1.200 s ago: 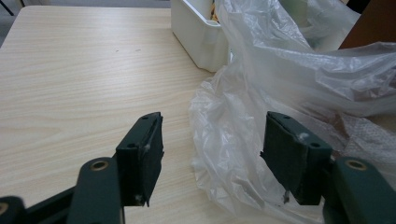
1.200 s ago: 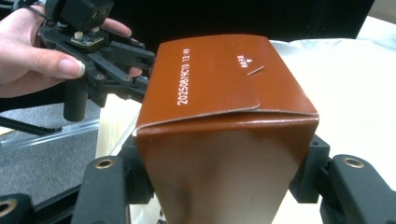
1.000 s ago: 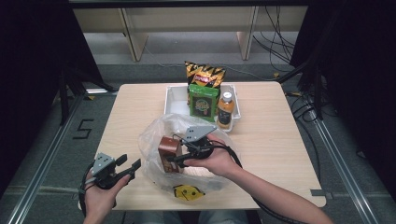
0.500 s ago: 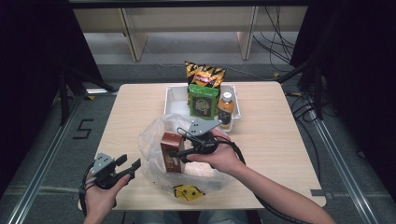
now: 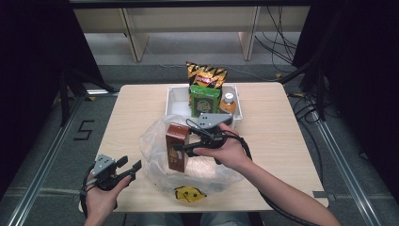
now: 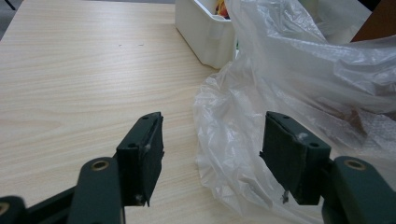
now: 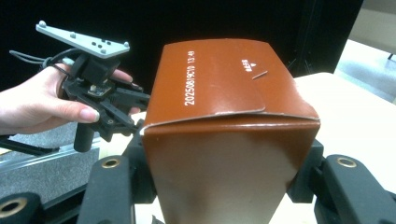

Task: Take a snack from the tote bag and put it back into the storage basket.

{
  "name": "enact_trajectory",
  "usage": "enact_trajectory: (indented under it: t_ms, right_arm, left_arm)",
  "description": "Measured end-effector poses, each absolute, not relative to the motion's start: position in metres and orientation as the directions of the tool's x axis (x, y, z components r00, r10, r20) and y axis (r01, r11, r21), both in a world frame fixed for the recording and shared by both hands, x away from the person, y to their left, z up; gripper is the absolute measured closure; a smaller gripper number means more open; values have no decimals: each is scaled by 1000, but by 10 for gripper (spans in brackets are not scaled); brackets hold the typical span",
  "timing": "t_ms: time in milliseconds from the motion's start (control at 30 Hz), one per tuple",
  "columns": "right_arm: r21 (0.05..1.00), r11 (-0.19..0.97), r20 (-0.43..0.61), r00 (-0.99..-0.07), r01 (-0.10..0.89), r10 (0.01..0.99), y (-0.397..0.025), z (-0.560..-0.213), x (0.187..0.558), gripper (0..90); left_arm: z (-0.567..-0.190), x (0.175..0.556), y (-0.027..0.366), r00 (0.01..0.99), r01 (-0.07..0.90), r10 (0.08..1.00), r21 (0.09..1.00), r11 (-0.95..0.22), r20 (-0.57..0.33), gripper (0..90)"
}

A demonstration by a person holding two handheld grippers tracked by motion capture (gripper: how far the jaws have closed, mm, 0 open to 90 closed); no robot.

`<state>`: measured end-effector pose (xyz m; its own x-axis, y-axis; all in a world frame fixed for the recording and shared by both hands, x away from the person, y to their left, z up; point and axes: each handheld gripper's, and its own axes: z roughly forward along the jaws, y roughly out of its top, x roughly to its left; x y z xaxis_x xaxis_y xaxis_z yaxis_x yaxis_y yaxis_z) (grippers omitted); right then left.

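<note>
My right gripper (image 5: 184,147) is shut on a brown carton (image 5: 177,149) and holds it upright over the clear plastic bag (image 5: 155,165) in the middle of the table. In the right gripper view the carton (image 7: 224,135) sits between my jaws, its folded top with a printed date facing the camera. My left gripper (image 5: 126,169) is open at the table's near left edge, just left of the bag. In the left gripper view its jaws (image 6: 212,158) stand wide apart with the bag's crumpled edge (image 6: 243,140) between them, untouched.
A white bin (image 5: 175,101) at the back centre holds a green box (image 5: 203,101), an orange-capped bottle (image 5: 227,104) and a chips bag (image 5: 207,74). A yellow item (image 5: 189,193) lies at the bag's near edge. Bare tabletop (image 5: 291,141) extends right and far left.
My right gripper has carried the brown carton slightly to the right and away from the person, above the bag. The left gripper has stayed put.
</note>
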<state>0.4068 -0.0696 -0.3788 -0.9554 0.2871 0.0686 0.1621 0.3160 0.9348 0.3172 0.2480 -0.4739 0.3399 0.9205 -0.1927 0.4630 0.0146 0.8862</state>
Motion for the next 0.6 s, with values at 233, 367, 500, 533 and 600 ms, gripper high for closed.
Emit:
enact_trajectory:
  t_ms: [233, 367, 500, 533, 600]
  right_arm:
    - [935, 302, 90, -950, 184, 299, -73, -373, 407, 434]
    - [940, 292, 83, -951, 174, 297, -74, -372, 409, 434]
    - [942, 292, 73, -952, 163, 297, -76, -369, 411, 434]
    - [943, 280, 91, -949, 179, 302, -76, -368, 411, 434]
    - [944, 280, 85, -950, 173, 302, -77, -367, 413, 434]
  left_arm:
    - [-474, 317, 247, 340, 465, 920, 885, 17, -196, 379]
    - [-474, 317, 247, 340, 464, 920, 886, 18, -197, 379]
    - [-474, 317, 249, 340, 462, 920, 887, 16, -194, 379]
    - [-474, 317, 249, 338, 462, 921, 887, 18, -194, 379]
    - [-474, 317, 249, 334, 463, 922, 886, 21, -196, 379]
